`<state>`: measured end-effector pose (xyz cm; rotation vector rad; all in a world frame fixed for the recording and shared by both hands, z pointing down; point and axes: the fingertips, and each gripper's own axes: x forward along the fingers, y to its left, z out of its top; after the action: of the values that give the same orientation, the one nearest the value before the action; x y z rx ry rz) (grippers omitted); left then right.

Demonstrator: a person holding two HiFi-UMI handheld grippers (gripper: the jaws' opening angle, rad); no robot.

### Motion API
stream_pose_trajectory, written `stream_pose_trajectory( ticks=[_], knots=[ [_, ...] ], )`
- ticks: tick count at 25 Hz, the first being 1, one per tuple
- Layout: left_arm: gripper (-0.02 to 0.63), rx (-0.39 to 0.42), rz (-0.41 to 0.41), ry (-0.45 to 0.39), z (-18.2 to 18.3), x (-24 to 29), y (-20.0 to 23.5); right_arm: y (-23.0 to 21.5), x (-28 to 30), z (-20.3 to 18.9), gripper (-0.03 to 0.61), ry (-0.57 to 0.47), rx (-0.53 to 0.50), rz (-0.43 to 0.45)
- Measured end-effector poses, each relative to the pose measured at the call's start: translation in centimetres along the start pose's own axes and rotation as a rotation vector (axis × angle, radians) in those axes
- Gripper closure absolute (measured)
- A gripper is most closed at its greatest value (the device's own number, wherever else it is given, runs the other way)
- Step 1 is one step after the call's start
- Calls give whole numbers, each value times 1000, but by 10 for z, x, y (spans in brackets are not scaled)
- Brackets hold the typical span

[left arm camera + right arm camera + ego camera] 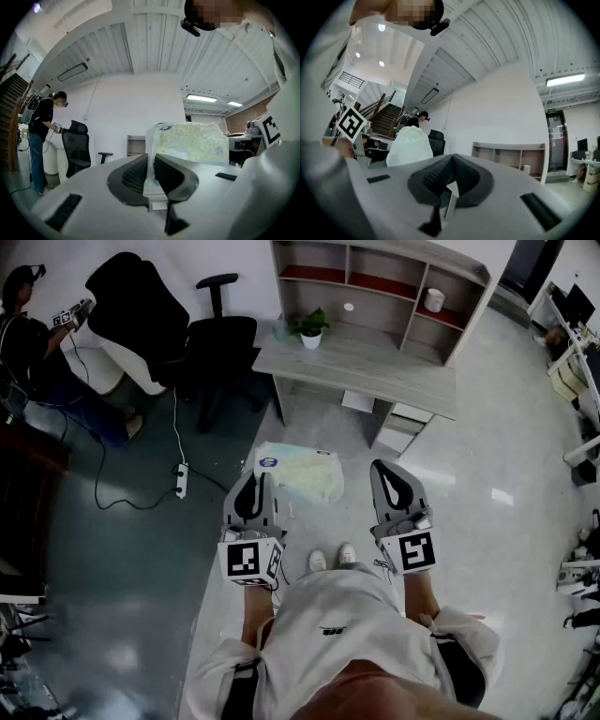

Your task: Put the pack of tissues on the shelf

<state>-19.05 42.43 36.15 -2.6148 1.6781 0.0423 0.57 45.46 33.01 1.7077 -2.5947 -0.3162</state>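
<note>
Nearest, the left tool (254, 486) was clamped tight on the thin wrapper edge of the pack of tissues (302, 472). The pack was carried in the air ahead of it at about 1 o'clock, over the floor (169, 521). The level hold probably kept the soft pack from swinging. At 3 o'clock from it, the right tool (390, 474) was closed on nothing, seemingly kept alongside as a spare support. Farther on, toward 12 o'clock, stood the tabletop (375, 367) bearing a potted plant (310, 327). Behind it rose the shelf (375, 277), its open compartments facing the person. The pack lay well apart from the shelf, so the carry was judged unfinished.
</note>
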Motion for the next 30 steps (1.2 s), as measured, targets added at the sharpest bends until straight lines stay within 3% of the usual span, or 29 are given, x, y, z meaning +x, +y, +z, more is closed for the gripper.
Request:
stream_pose_trajectory(
  ticks=[15,30],
  knots=[
    [557,15,-71,25,-17,21,11,22,28,-15,551,35,-2,-33],
    [557,27,-75,40,-26,81,26,-10,81,-35,551,42,13,-25]
  ],
)
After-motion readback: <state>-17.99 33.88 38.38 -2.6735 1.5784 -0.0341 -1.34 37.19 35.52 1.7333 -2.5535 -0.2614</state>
